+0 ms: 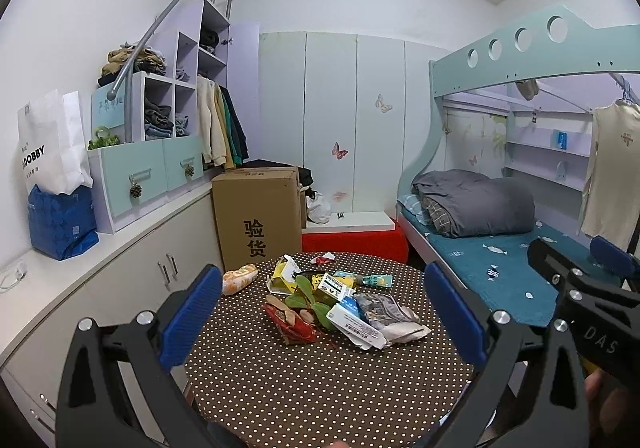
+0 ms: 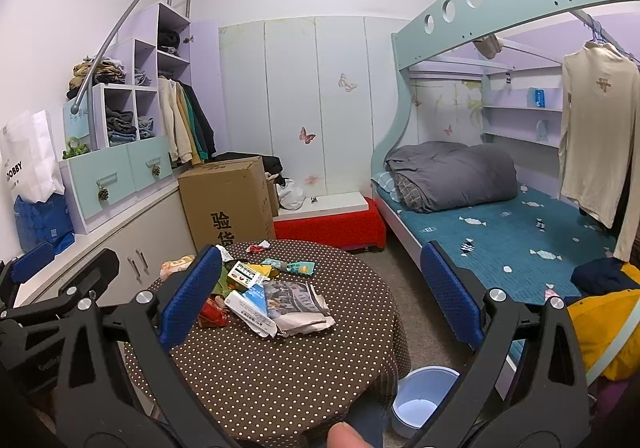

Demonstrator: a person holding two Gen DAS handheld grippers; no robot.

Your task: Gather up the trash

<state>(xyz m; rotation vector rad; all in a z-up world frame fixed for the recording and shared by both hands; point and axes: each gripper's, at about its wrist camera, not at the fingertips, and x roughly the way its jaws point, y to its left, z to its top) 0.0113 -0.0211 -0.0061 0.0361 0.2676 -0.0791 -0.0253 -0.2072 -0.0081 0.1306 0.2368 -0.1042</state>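
Observation:
A pile of trash [image 1: 332, 304] lies on the round brown polka-dot table [image 1: 280, 380]: a red snack wrapper [image 1: 292, 322], green leaves [image 1: 306, 294], a white medicine box [image 1: 352, 322], crumpled printed paper [image 1: 394, 318] and a yellow carton [image 1: 284, 274]. The pile also shows in the right wrist view [image 2: 264, 296]. My left gripper [image 1: 324, 318] is open and empty, held above the table's near side. My right gripper [image 2: 320, 298] is open and empty, to the right of the left one. A pale blue trash bin [image 2: 420, 400] stands on the floor by the table.
A cardboard box [image 1: 256, 216] stands behind the table beside white cabinets [image 1: 120, 280]. A red platform [image 1: 356, 240] and a bunk bed [image 1: 500, 248] with a grey quilt lie to the right. An orange-white bag [image 1: 238, 278] sits at the table's left edge.

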